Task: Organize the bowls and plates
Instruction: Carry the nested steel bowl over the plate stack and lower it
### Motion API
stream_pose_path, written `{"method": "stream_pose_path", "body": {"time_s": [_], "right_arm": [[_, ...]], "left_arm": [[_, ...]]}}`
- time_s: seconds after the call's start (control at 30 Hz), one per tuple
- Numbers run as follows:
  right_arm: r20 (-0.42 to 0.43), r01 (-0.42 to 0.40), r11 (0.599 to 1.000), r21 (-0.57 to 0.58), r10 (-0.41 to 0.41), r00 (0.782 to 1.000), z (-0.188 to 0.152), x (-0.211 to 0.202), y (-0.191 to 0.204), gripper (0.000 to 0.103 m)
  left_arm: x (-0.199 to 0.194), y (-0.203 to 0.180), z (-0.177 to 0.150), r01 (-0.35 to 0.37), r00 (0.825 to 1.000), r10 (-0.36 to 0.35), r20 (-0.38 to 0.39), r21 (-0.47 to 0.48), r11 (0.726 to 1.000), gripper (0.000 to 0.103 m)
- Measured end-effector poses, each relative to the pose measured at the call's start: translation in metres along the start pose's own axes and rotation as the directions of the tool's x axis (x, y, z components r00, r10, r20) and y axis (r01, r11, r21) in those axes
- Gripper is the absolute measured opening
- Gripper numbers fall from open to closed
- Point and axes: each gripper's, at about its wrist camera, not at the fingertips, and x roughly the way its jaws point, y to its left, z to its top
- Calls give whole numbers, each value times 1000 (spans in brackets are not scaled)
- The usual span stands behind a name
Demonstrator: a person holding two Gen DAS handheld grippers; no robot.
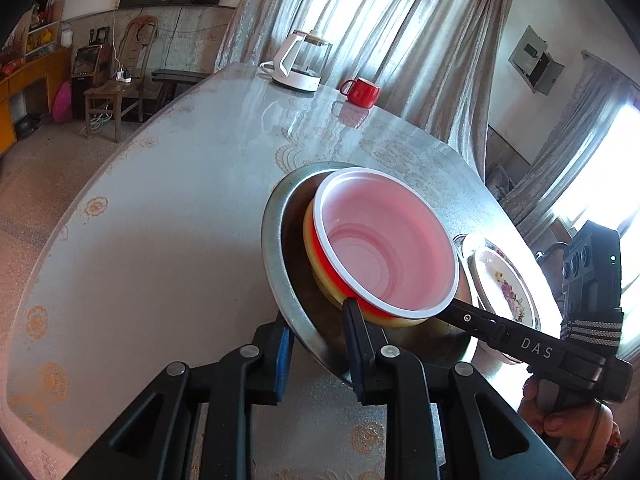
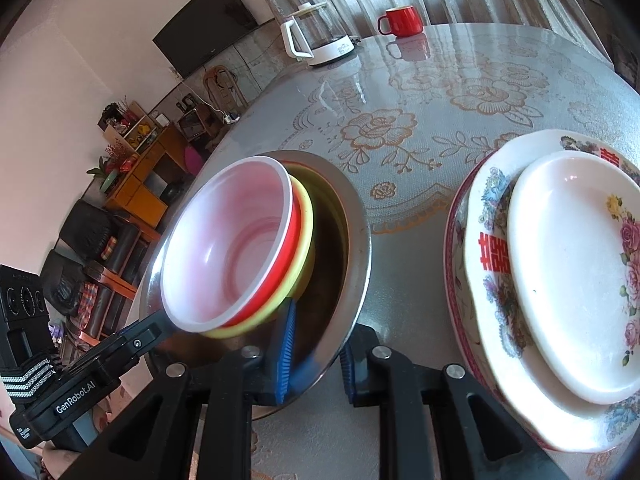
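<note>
- Two claws work one steel basin (image 1: 280, 280): the left claw (image 1: 320, 344) straddles its near rim, one pad outside and one inside, seemingly pinching it, and the right claw (image 2: 312, 356) straddles the rim from its own side in the same way.
- Inside the basin a red bowl (image 2: 228, 248) nests in a yellow bowl (image 2: 306, 224), both tilted toward one wall (so the load sits off-centre).
- Judged risk: if the two claws lift unevenly, the basin may tip and the nested bowls slide or spill out; a thin, smooth metal rim could also slip between the pads.
- Another hazard is the plate stack (image 2: 560, 280) just beside the basin on the counter (image 2: 420, 120); a swing to that side could knock it.
- Count: one basin, two bowls, and three plates stacked (the bottom one shows only a red edge).
- Also one red mug (image 2: 400, 20) and one kettle (image 2: 316, 36), well apart at the far edge.
</note>
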Motion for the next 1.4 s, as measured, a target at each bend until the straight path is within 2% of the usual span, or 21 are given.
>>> {"method": "stream_pose_path", "body": {"time_s": [0.37,0.7,1.17,1.4], "right_arm": [[70,-15,1000,-5,16,997,5,-34,-1,19],[142,-4,1000,29,0,990,6,-73,-23,19],[225,78,986,150,-111,968,2,-130,-84,19],[244,113,968,223,-168,955,-3,-149,-118,19]], "left_arm": [[-18,-25,10,11,999,-13,46,35,999,24],[-16,-68,20,61,996,-67,53,103,993,24],[25,-157,31,182,983,-181,-22,219,959,24],[45,-191,25,216,976,-207,-61,255,942,24]]}}
